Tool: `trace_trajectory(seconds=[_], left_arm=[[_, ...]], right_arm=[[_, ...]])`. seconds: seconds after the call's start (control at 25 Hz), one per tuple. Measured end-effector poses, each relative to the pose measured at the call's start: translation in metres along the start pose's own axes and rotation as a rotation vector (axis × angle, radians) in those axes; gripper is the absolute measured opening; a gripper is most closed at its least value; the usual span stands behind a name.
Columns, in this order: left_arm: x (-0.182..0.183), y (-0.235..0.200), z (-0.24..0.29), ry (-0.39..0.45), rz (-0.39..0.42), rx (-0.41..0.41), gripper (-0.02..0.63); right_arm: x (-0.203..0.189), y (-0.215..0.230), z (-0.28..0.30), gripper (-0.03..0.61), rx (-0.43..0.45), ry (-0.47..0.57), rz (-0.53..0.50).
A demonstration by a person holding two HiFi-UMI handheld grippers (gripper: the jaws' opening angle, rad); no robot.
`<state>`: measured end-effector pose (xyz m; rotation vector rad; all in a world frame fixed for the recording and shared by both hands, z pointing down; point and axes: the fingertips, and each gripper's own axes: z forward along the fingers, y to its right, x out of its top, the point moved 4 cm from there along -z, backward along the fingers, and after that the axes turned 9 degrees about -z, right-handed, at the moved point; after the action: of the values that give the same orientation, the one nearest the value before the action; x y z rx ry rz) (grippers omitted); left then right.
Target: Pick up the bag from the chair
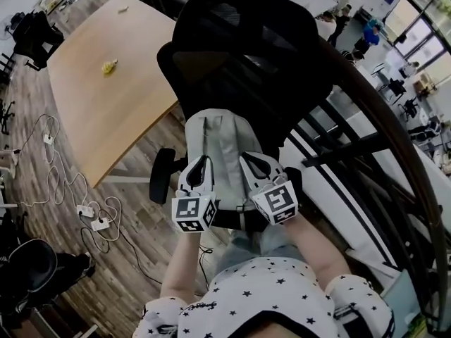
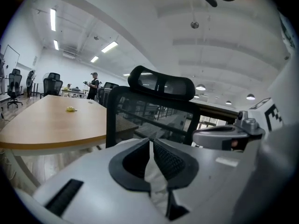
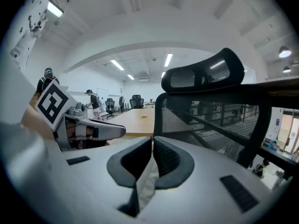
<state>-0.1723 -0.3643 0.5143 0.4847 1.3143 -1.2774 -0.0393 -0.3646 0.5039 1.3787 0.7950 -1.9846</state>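
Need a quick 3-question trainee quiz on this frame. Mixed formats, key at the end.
1. True or false: the grey bag lies on the wooden table.
2. Multiple choice: what is pinched between the fingers of the left gripper? A) a cable B) pale bag fabric C) nothing
3. Fill in: the small yellow object sits on the ____.

Key
1. False. It is at the black chair, away from the table.
2. B. The right gripper pinches the fabric too.
3. Table.
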Motion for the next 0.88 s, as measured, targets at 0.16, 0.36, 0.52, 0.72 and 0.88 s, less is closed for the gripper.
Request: trace_trajectory(seconds=[0.16,0.36,0.52,0.72,0.88], left_arm=[[-0.021,-0.022,0.022,-0.068,0.025,0.028,0.049],[-0.041,-0.052,0.061,-0.13,0.097,0.042,0.161],[-0.056,-0.079,0.086,-0.168,0.161,0.075,0.184],[-0.066,-0.1,0.112,-0.19,0.219,0.094,0.193],[-0.069,-0.106,0.126,-0.18,0.271,0.1,0.196]], right_arm=[[-0.019,-0.003,0.031,0.018,0.046,-0.058,-0.045],[-0.042,0.001,0.076,0.097,0.062,-0.111,-0.107],[-0.058,0.005,0.105,0.115,0.071,-0.143,-0.149],[-0.077,0.017,0.131,0.126,0.046,-0.196,-0.284],[-0.082,0.017,0.147,0.129,0.057,-0.186,-0.403]])
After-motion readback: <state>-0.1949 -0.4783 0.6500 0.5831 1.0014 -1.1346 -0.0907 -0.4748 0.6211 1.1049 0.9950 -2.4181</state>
